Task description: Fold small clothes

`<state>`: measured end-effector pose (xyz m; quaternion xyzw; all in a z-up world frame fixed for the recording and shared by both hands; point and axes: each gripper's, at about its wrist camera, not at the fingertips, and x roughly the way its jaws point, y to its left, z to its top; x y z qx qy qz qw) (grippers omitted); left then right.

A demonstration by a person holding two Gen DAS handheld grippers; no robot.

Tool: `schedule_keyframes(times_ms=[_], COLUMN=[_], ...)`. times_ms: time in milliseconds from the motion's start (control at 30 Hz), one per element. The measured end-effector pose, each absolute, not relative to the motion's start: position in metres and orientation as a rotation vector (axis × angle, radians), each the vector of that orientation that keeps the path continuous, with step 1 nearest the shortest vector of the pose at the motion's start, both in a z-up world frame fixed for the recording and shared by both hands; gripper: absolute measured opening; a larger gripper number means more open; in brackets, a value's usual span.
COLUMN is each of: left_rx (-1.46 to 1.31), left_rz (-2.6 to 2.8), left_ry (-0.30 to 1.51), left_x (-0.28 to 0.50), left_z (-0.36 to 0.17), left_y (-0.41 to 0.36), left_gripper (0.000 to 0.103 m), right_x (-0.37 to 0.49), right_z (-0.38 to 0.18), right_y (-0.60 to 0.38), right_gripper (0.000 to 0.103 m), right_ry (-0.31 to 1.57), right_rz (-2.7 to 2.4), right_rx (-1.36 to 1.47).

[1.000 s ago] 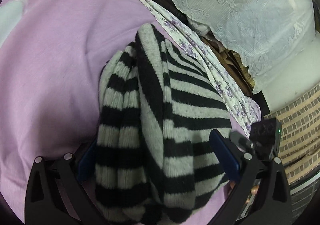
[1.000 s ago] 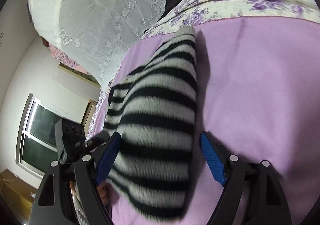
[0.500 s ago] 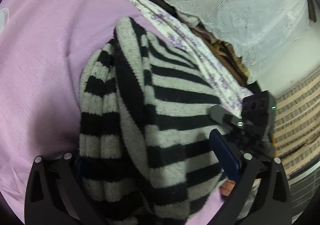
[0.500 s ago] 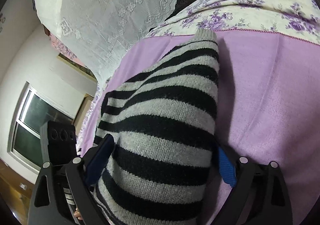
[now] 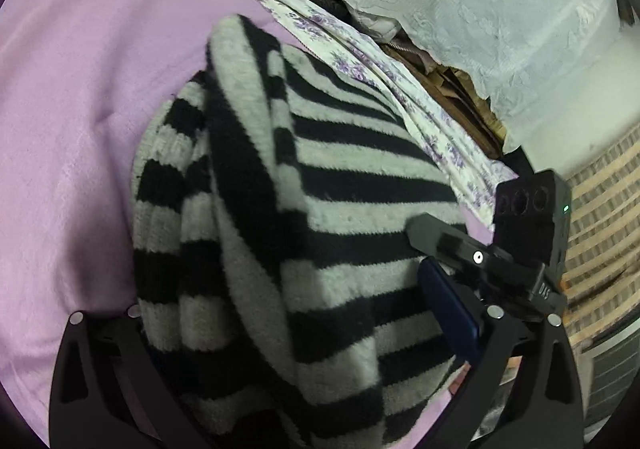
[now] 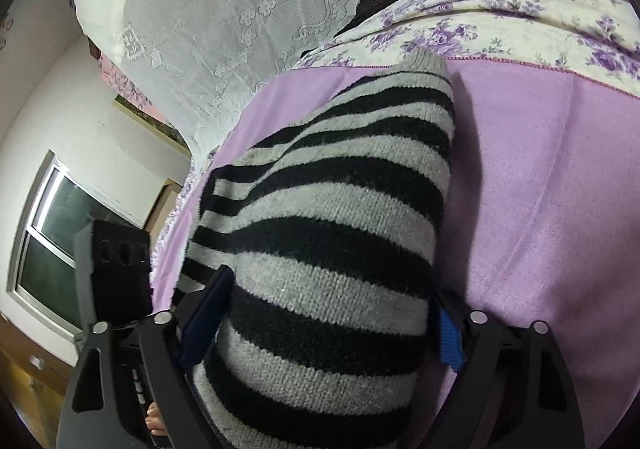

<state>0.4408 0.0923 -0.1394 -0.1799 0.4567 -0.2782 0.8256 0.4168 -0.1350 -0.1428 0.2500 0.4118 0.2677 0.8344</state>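
1. Lilac fleece blanket (image 5: 72,97) spreads ahead of and beneath both grippers as the folding surface; a cream sheet with purple flowers (image 6: 520,25) borders its far edge, and a white lace curtain (image 6: 224,9) hangs beyond that.
2. Room details sit off to the sides: a window (image 6: 52,245) in a white wall lies left of the right gripper, and a slatted woven panel (image 5: 600,209) lies right of the left gripper.
3. Black-and-grey striped knit sweater (image 5: 280,233) lies bunched on the blanket, running forward from between the fingers of each tool, with a thick fold ridge along its length.
4. Left gripper (image 5: 304,361) stands wide, fingers straddling the near end of the knit; whether the pads press it I cannot tell.
5. Right gripper (image 6: 320,325) is also spread wide around the bundle, its blue pads (image 6: 450,341) at the sweater's sides, apparently cradling rather than pinching.
6. Judging by this, the step in hand is carrying or settling a half-folded sweater. The next move likely calls for lowering it flat, then pinching the near edge with both tools and bringing it evenly over the far end, keeping the thick knit from slumping sideways.
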Motion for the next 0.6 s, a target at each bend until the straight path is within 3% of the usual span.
schedule_keyframes(times_ms=[300,600], left_rx=[-0.344,-0.294], left_rz=[-0.54,-0.521], left_ry=[0.869,0.812], left_x=[0.421,0.397], left_z=[-0.125,-0.109], left_y=[0.09,0.079], left_gripper=[0.082,0.081], right_x=[0.403,0.379], right_z=[-0.127,-0.113], right_y=[-0.125,-0.126], right_gripper=[0.074,0.071], right_ry=[0.763,0.693], right_rz=[0.537,0.522], right_rx=[0.402,0.316])
